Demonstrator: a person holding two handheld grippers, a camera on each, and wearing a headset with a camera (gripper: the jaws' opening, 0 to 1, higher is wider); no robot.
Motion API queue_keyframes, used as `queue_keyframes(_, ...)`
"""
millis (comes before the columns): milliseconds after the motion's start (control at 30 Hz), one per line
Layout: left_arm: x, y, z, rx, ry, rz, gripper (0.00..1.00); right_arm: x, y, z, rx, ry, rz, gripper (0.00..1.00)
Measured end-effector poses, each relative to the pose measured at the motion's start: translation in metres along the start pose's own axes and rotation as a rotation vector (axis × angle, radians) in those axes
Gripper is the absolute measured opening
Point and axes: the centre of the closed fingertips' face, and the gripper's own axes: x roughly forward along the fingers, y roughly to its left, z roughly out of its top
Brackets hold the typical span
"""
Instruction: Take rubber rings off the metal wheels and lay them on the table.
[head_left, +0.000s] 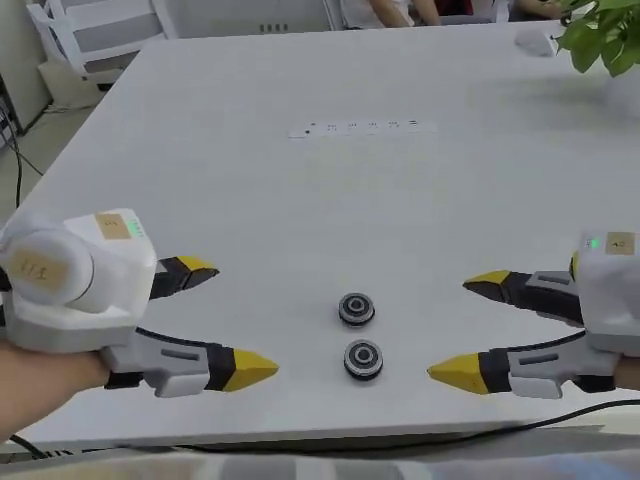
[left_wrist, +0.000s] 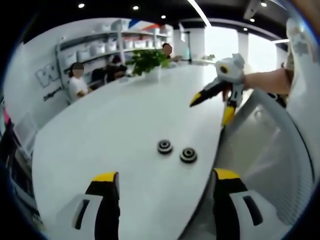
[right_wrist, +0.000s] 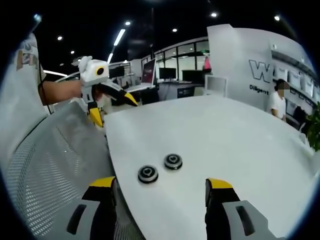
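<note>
Your left claw (head_left: 240, 318) and right claw (head_left: 452, 328) gape wide, empty, flanking two wheels (head_left: 356, 310) near table (head_left: 300, 200) front edge.

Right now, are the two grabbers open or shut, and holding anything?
Left gripper: open, holding nothing.
Right gripper: open, holding nothing.
</note>
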Motion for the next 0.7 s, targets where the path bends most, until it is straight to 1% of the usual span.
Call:
queue_keyframes(100,0.004,0.001,0.003,0.009,0.001,-0.002,0.76,0.001,-0.001,0.001,-0.003,0.001,0.003,0.7)
queue_keyframes(200,0.007,0.0,0.005,0.012,0.002,-0.01,0.76,0.003,-0.001,0.007,0.018,-0.022,0.011,0.7)
queue_keyframes(367,0.013,0.0,0.006,0.019,0.007,-0.019,0.75,0.006,-0.002,0.007,0.008,-0.018,0.014,0.69)
queue_keyframes(467,0.017,-0.001,0.007,0.017,0.009,-0.028,0.75,0.008,0.001,0.011,0.008,-0.031,0.023,0.69)
queue_keyframes(700,0.024,-0.005,0.009,0.023,0.021,-0.045,0.73,0.014,0.001,0.002,-0.019,0.001,0.031,0.68)
